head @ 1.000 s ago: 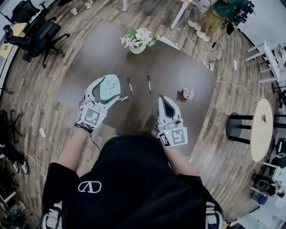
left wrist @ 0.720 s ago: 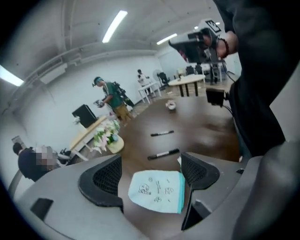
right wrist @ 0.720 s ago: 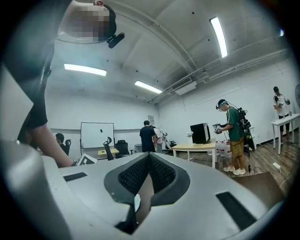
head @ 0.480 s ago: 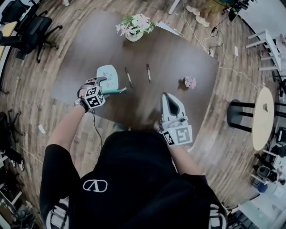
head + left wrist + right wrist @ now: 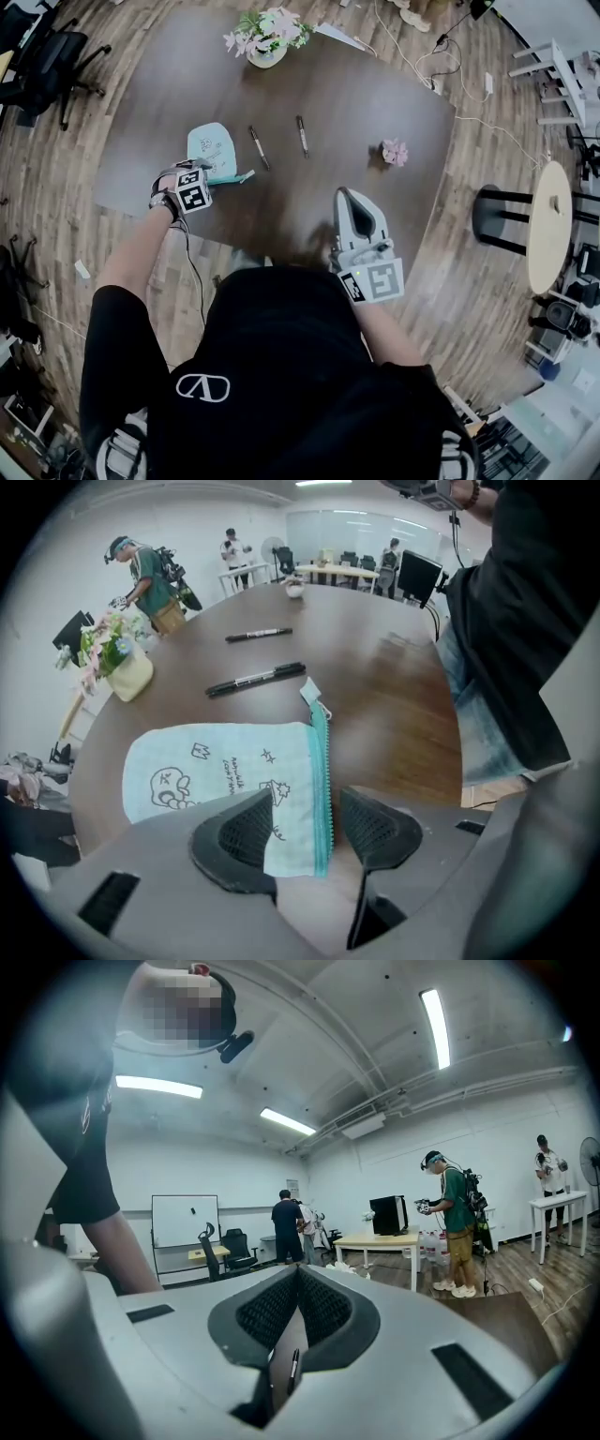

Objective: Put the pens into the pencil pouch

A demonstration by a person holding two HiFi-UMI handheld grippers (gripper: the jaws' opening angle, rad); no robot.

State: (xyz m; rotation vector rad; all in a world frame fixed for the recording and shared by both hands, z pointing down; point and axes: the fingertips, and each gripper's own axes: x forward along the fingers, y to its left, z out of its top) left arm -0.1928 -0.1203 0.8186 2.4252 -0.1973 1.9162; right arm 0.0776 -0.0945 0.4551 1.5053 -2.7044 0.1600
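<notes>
left claw (image 5: 307, 801) points steeply down at the surface (image 5: 394, 696), jaws part open and just now closing. the near corner of the pencil pouch (image 5: 216, 761) lies between them, zip edge included; the pads do not press on it. the pouch is pale teal cloth, lying flat, with dark doodle prints and a teal zip along the side towards the claw's right jaw. beyond the pouch from this claw lie two black pens: the nearer pen (image 5: 255, 679) just past the zip's far end, the farther pen (image 5: 258, 634) further off. right claw (image 5: 298, 1288) is closed on nothing, held level, well apart from the pouch.
</notes>
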